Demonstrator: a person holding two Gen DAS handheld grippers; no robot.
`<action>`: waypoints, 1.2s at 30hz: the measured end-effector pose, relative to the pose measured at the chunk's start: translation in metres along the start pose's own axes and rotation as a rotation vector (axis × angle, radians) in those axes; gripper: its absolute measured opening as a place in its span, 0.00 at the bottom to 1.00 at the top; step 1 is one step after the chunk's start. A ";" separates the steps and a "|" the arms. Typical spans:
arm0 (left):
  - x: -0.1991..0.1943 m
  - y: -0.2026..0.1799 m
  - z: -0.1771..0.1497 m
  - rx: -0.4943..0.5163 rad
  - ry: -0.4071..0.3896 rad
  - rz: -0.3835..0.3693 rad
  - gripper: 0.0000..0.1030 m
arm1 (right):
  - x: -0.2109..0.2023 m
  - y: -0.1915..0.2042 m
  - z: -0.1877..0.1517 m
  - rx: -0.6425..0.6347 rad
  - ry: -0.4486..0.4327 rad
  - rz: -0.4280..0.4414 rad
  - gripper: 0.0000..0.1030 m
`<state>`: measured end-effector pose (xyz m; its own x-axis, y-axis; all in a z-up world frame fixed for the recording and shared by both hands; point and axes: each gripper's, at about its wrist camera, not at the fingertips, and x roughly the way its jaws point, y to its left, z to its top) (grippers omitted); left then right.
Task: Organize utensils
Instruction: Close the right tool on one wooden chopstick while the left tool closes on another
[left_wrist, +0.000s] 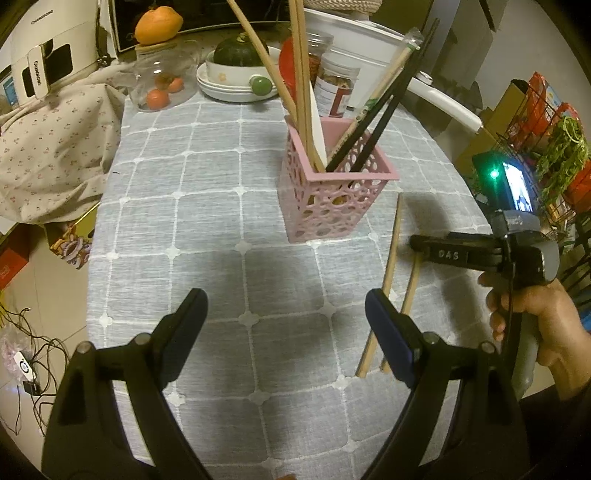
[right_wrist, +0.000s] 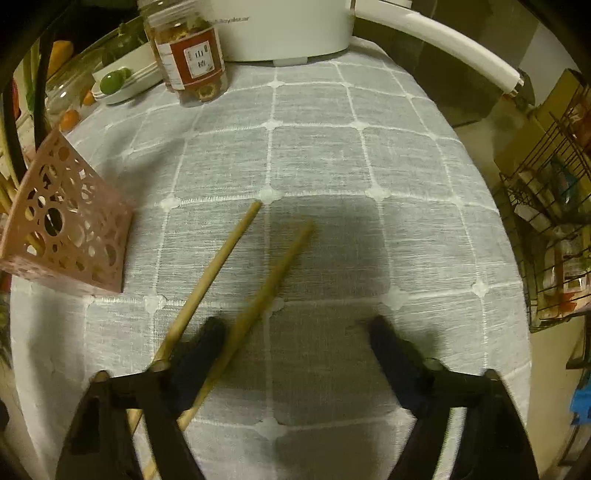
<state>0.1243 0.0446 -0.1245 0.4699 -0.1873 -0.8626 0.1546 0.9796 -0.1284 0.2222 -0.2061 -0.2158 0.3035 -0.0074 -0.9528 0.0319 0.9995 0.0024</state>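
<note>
Two wooden chopsticks lie loose on the grey checked tablecloth (left_wrist: 207, 206), just beside the pink perforated utensil holder (left_wrist: 332, 192) at its 4 o'clock in the left wrist view: a longer chopstick (left_wrist: 391, 258) nearest the holder and a second chopstick (left_wrist: 412, 280) close beside it, partly hidden under the right gripper (left_wrist: 419, 243). The holder already stands full of wooden chopsticks, a pair of black chopsticks (left_wrist: 373, 118) and a white utensil.

In the right wrist view the right gripper (right_wrist: 295, 343) is spread wide and holds nothing. The second chopstick (right_wrist: 258, 306) runs just inside its left finger (right_wrist: 207, 347), while the longer chopstick (right_wrist: 210, 277) passes outside that finger, toward 11 o'clock. The frame is blurred here, so I cannot tell whether the finger touches either stick.

The left gripper (left_wrist: 286, 317) is also open and empty, hovering over bare cloth at the holder's 7 o'clock.

The likely trouble: closing now would catch one chopstick off-centre, near its lower end, so it may pivot or slip out when lifted. The outer finger could also nudge the longer chopstick and roll it toward the table edge. On insertion, the crowded, leaning contents could block the tip or tip the light holder.
</note>
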 end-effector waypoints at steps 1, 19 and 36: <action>0.000 -0.001 0.000 0.002 0.000 -0.004 0.84 | -0.002 -0.003 0.000 -0.002 -0.002 0.003 0.49; 0.063 -0.096 0.011 0.259 0.083 -0.127 0.36 | -0.026 -0.080 -0.026 0.071 0.025 0.229 0.06; 0.118 -0.136 0.032 0.269 0.106 -0.005 0.12 | -0.049 -0.107 -0.038 0.069 -0.004 0.309 0.06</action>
<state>0.1865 -0.1133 -0.1937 0.3773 -0.1692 -0.9105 0.3880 0.9216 -0.0104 0.1677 -0.3111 -0.1809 0.3124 0.2962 -0.9026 0.0025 0.9499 0.3125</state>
